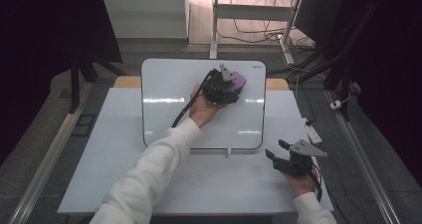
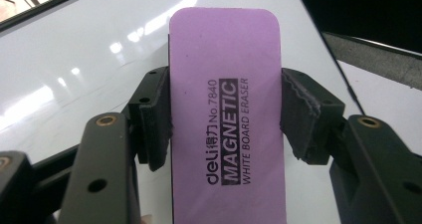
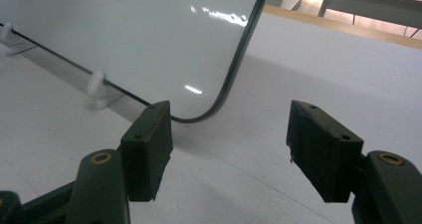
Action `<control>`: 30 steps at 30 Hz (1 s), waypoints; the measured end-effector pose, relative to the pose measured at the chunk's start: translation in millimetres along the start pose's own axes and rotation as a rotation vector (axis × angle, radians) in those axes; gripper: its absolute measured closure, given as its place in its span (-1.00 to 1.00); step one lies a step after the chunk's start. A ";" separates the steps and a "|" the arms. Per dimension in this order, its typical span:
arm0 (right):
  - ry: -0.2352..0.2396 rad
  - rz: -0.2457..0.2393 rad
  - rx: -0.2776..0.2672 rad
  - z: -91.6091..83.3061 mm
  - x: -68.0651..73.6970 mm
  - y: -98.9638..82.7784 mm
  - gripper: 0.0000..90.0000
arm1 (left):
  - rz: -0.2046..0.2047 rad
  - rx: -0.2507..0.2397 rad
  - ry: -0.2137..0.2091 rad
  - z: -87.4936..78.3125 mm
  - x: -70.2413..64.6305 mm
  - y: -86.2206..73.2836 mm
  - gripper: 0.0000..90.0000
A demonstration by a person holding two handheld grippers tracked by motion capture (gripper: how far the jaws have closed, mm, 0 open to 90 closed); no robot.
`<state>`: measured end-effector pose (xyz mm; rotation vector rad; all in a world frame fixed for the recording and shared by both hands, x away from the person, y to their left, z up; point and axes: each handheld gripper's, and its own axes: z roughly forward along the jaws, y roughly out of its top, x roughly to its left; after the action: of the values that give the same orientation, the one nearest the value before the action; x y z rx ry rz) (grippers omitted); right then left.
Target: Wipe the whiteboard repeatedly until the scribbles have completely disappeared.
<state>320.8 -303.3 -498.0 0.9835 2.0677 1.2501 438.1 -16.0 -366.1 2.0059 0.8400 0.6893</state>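
My left tongs point(image 2: 226, 119) clamp the purple rectangular magnetic whiteboard eraser point(image 2: 226, 109) across its width, long axis running straight ahead. The glossy white whiteboard point(image 1: 169, 94) lies directly beneath. My right tongs point(image 3: 229, 149) gape empty, farther off.

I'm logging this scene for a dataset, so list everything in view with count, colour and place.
whiteboard eraser: one, purple, clamped in the left gripper over the board's upper right part.
whiteboard: one, white with dark rim, propped on the table.
board supports: two seen, white, at the board's lower edge.
table: one, white.
cables: several, dark, on the floor behind.
left gripper: one, black, shut on the eraser.
right gripper: one, black, open, at the table's near right.
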 end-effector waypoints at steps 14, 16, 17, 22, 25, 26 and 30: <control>-0.003 0.002 -0.001 -1.9 -0.8 -0.9 -0.24 | -0.081 -0.029 0.120 -34.8 54.9 -2.7 -0.07; -0.002 0.001 0.000 -1.7 -0.5 -0.8 -0.24 | -0.073 -0.029 0.106 -28.9 47.9 -1.5 -0.07; -0.002 0.001 0.000 -1.6 -0.3 -0.8 -0.24 | -0.070 -0.030 0.091 -24.8 42.8 -0.3 -0.07; -0.002 0.001 -0.001 -2.2 -0.5 -0.8 -0.24 | -0.013 -0.022 0.025 -2.0 7.8 7.4 -0.07; -0.006 0.003 -0.002 -3.2 -1.1 -0.8 -0.24 | 0.023 -0.005 -0.027 7.9 -10.8 9.2 -0.07; -0.006 0.003 -0.002 -3.4 -1.4 -0.9 -0.24 | 0.037 -0.001 -0.024 9.7 -15.0 9.2 -0.07; -0.008 0.004 -0.003 -4.3 -2.1 -1.5 -0.24 | 0.022 0.001 -0.040 7.0 -11.1 8.6 -0.07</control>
<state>318.3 -307.6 -497.4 0.9903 2.0579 1.2489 438.9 -31.5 -364.0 2.0255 0.7962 0.6596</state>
